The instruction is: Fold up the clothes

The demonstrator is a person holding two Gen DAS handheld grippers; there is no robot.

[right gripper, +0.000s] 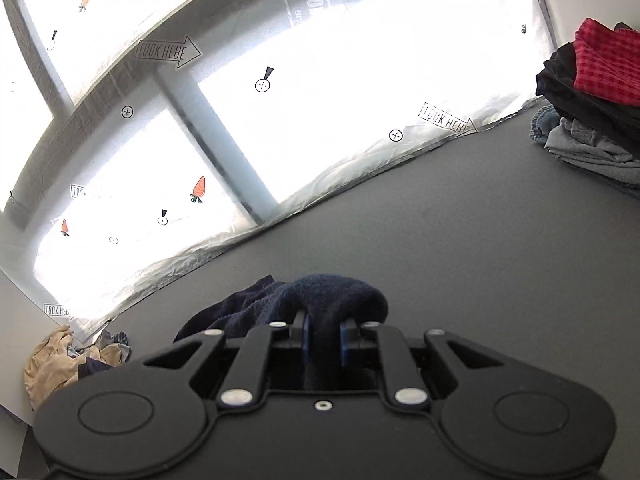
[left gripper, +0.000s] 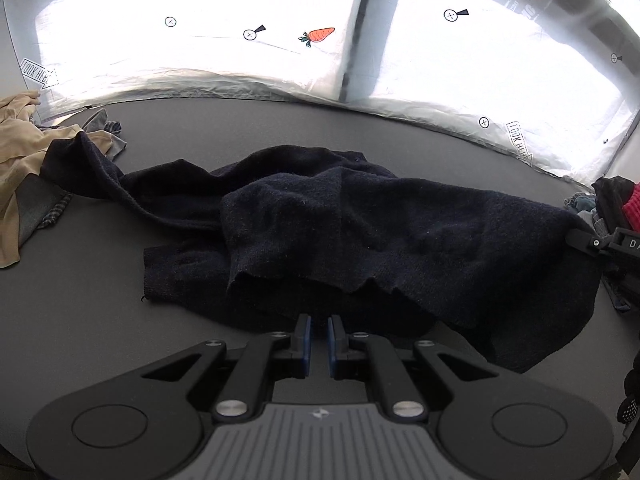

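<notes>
A dark navy knit sweater lies crumpled across the grey table. My left gripper sits low at the sweater's near hem. Its blue pads stand a narrow gap apart, and I cannot tell whether fabric is pinched between them. My right gripper is shut on a bunched fold of the sweater, which humps over its fingertips. In the left wrist view the right gripper shows at the right edge, on the sweater's far right corner.
A beige garment and a checked cloth lie heaped at the table's left. A pile of clothes with a red checked piece on top stands at the right. A white printed sheet hangs behind the table.
</notes>
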